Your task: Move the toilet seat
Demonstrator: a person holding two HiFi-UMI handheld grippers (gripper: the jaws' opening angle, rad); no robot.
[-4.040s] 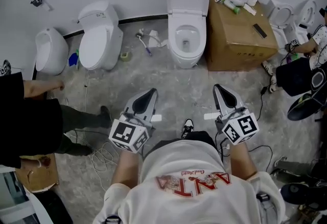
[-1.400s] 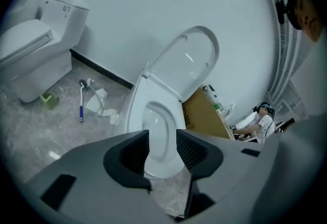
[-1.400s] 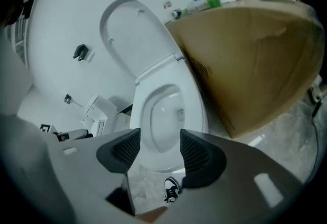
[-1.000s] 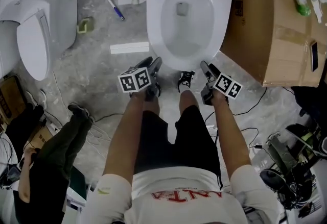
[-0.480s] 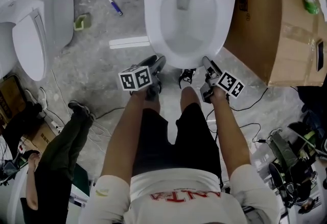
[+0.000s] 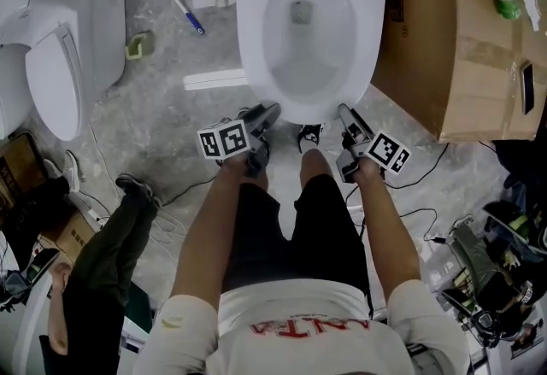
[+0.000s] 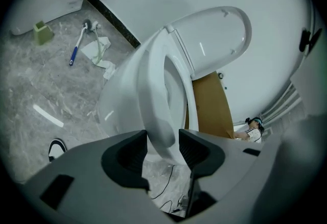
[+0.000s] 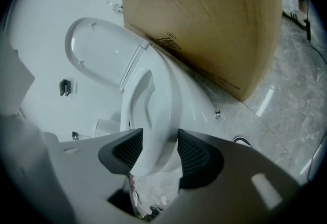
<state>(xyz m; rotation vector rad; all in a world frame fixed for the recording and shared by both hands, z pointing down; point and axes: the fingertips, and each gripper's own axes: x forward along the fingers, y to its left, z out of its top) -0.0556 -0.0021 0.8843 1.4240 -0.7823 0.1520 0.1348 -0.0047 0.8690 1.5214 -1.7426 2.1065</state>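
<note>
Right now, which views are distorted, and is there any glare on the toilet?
Head view: nearly straight lines, even light, soft shadows. Left gripper view: fisheye, dark corners, bright streaks on the lid. Right gripper view: fisheye too, the box bulges.

Both arms reach forward and down, left forearm (image 6: 214, 228) and right forearm (image 6: 386, 228) roughly parallel. Left claw (image 6: 269, 113) angled downward, jaws clamped on the front rim of the toilet seat (image 6: 250, 32). Right claw (image 6: 346, 114) likewise tilted down. Its jaws have just been closing, with the seat rim between them and pads pressing both faces.
</note>
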